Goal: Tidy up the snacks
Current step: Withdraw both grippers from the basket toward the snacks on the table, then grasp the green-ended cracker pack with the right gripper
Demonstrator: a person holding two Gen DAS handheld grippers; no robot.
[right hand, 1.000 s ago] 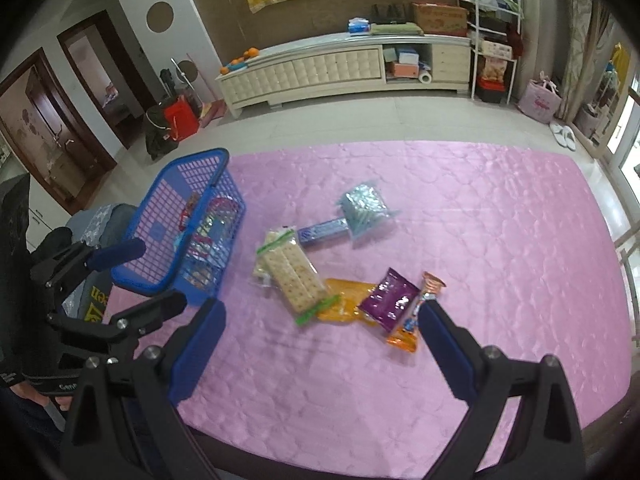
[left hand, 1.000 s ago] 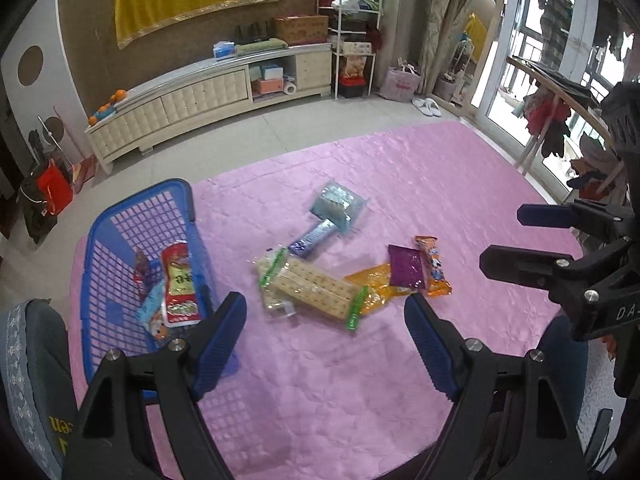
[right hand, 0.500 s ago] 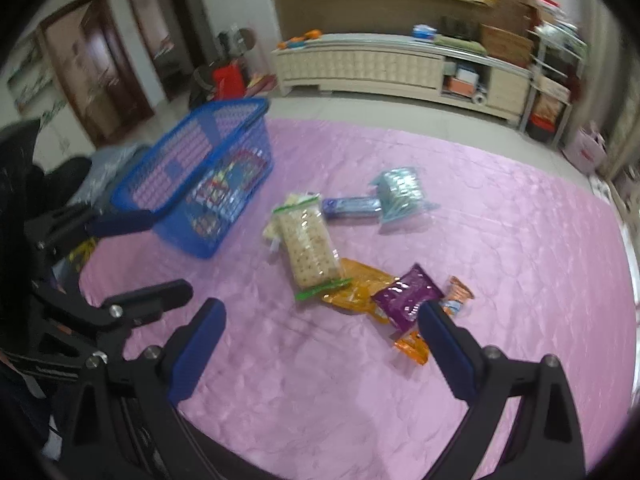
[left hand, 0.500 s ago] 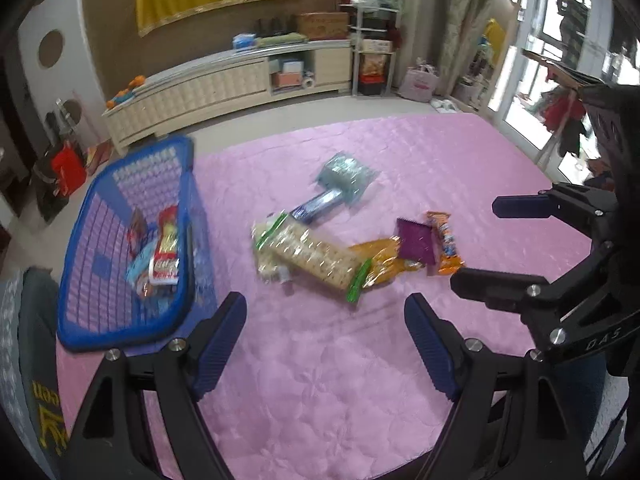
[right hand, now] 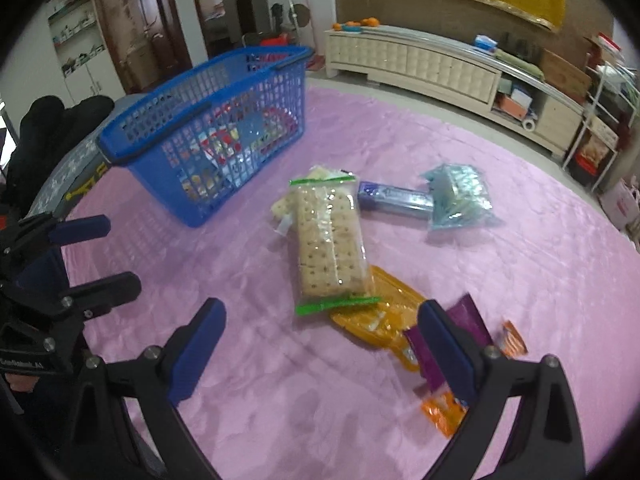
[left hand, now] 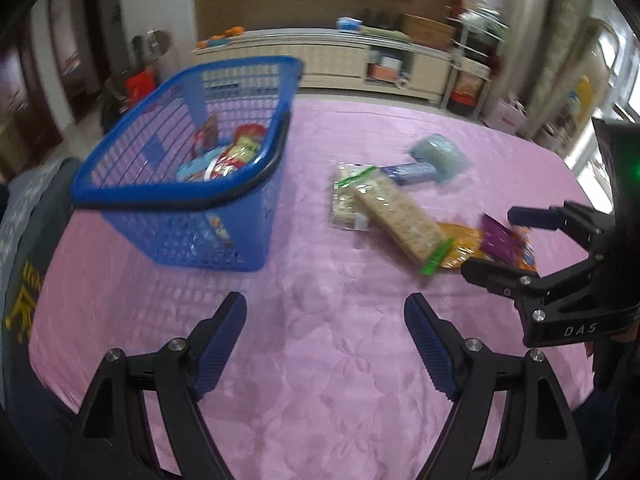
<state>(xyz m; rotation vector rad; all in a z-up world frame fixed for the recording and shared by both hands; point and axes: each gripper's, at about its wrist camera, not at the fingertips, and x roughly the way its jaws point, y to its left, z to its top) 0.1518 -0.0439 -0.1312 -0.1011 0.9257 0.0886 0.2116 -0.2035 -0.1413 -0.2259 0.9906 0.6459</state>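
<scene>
A blue basket (left hand: 120,152) (right hand: 256,92) with several snack packs inside stands on the pink-covered table. Beside it lie a long cracker pack (left hand: 400,220) (right hand: 328,240), a blue bar (right hand: 392,198), a pale blue pack (left hand: 436,156) (right hand: 456,196), an orange pouch (right hand: 376,320) and a purple pack (left hand: 498,240) (right hand: 476,320). My left gripper (left hand: 324,320) (right hand: 104,256) hangs open over bare cloth in front of the basket. My right gripper (right hand: 320,320) (left hand: 492,242) is open just short of the cracker pack, and its right finger partly hides the purple pack.
The pink tablecloth (left hand: 320,400) reaches the near edge below both grippers. A small orange wrapper (right hand: 514,338) lies right of the purple pack. Behind the table stand a long cream cabinet (right hand: 420,60) and shelves (left hand: 476,40). Dark clothing (right hand: 52,128) shows at the left.
Both grippers have sunk toward the table and rolled, so basket and snacks look nearer and larger. The jaws of both stay as wide as before. No snack has moved.
</scene>
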